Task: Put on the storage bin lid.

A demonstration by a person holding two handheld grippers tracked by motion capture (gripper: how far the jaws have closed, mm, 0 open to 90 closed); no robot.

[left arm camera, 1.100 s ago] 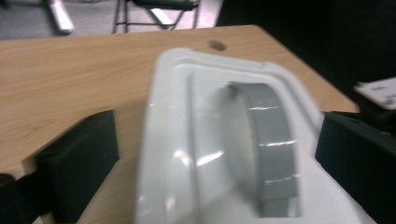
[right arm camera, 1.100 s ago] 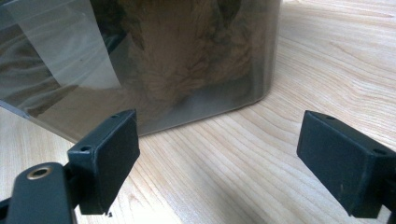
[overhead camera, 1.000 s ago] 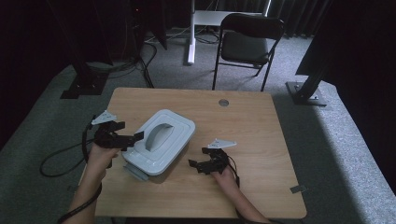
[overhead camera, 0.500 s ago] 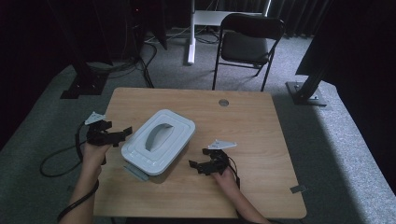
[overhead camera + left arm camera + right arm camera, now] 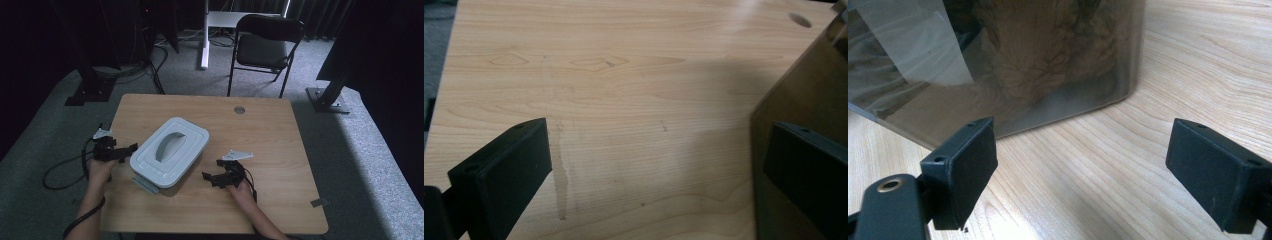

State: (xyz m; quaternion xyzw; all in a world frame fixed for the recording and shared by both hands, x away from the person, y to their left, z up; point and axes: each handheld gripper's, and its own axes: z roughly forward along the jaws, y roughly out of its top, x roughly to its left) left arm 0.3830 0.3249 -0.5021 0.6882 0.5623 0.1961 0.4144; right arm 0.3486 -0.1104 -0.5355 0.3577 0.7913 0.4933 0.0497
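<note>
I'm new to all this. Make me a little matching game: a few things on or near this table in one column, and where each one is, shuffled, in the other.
Things:
1. storage box
2. left tool
3. right tool
4. chair

Places:
a. on the floor beyond the table's far edge
b. at the table's left edge, beside the box
c. on the table, left of its middle
d. over the table, right of the box, near the front

Pairs: 1-c, 2-b, 3-d, 4-a
</note>
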